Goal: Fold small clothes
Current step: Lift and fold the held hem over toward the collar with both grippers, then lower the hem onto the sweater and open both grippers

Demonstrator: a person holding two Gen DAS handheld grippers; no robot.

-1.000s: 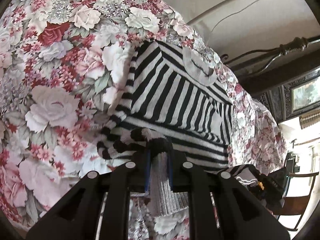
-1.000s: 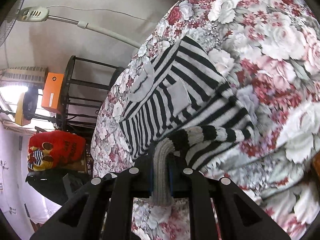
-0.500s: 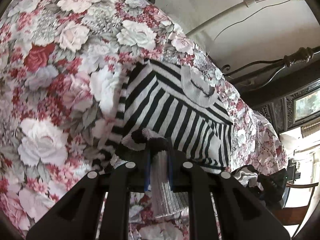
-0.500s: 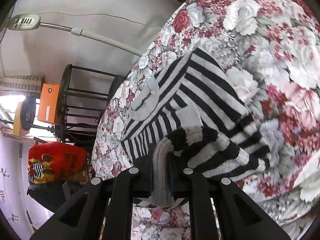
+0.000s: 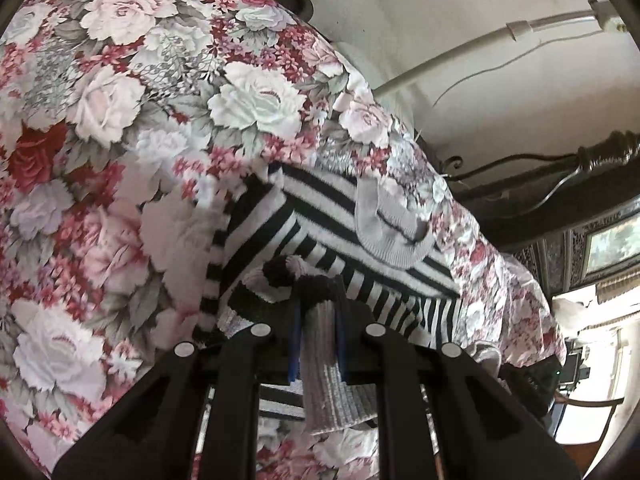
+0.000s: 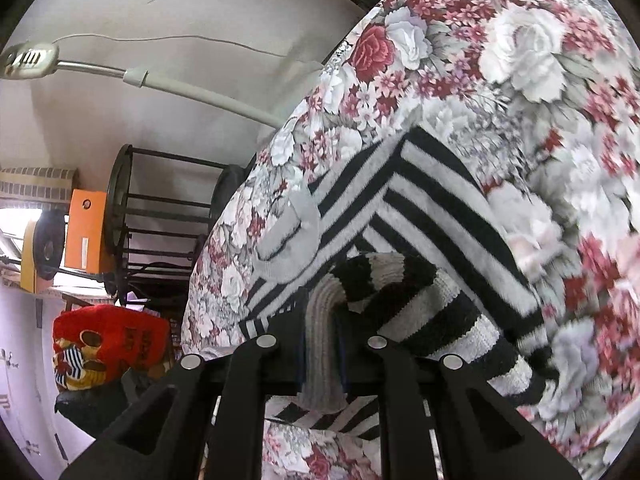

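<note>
I see striped sweater (image 5: 320,236) lying on floral bedspread (image 5: 120,120). My left hand-held gripper (image 5: 316,312) clamps its grey ribbed hem; right hand-held gripper (image 6: 322,312) clamps hem too, bottom edge lifted over body.

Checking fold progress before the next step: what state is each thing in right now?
Striped sweater: partly folded, bottom hem lifted over the body, collar end flat on the floral sheet.
Left gripper: shut on the grey hem.
Right gripper: shut on the grey hem.
</note>
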